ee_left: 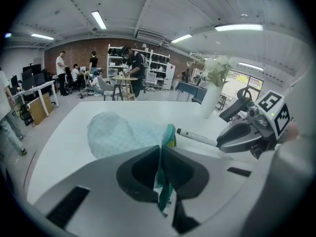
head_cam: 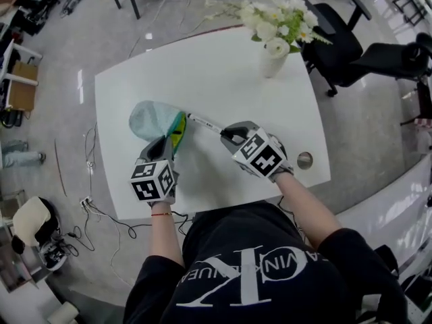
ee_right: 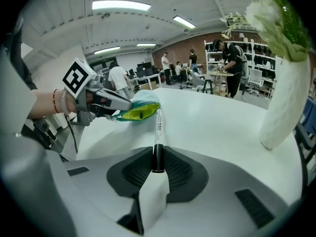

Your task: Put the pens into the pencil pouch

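Note:
A pale teal pencil pouch (head_cam: 150, 119) with a yellow-green lining lies on the white table (head_cam: 223, 66). My left gripper (head_cam: 166, 142) is shut on the pouch's teal mouth edge (ee_left: 168, 147) and holds the opening up. In my right gripper (head_cam: 228, 135) a white pen (head_cam: 204, 122) with a black cap is clamped by its black end. The pen (ee_right: 158, 127) points at the open mouth of the pouch (ee_right: 138, 110), its tip just beside the rim. In the left gripper view the pen (ee_left: 197, 137) comes in from the right, held by the right gripper (ee_left: 224, 143).
A white vase of white flowers (head_cam: 273, 52) stands at the table's far right. A round grommet hole (head_cam: 305, 159) sits near the right front edge. Black office chairs (head_cam: 351, 42) stand beyond the table. Cables (head_cam: 101, 214) lie on the floor at the left.

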Tool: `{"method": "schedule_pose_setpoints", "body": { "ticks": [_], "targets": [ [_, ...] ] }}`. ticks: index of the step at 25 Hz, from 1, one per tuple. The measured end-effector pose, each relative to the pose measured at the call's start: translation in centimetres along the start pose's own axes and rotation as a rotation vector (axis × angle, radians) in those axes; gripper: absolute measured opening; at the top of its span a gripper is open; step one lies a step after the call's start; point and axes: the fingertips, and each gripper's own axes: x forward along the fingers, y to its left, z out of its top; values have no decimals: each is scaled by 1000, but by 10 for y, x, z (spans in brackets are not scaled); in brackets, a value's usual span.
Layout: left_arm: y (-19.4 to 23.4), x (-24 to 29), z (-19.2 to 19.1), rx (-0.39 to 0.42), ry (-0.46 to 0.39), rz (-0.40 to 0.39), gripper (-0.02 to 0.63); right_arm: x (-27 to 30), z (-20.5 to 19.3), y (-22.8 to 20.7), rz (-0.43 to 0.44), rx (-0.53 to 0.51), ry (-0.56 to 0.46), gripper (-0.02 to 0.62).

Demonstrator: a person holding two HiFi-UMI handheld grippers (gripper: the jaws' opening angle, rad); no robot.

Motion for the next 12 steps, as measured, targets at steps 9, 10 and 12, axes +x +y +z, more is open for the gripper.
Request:
{"method": "schedule_pose_setpoints", "body": {
  "ticks": [9, 10, 12],
  "targets": [
    [22, -10, -9, -14, -6, -26, 18, 30, 18, 44, 80, -70, 35, 83],
    [22, -10, -9, -9, -7, -36, 18, 34, 19, 46, 82, -74, 41, 83],
    [20, -11, -8, -1, -11, -56, 18, 40, 22, 49, 81, -76, 49, 83]
  ]
}}
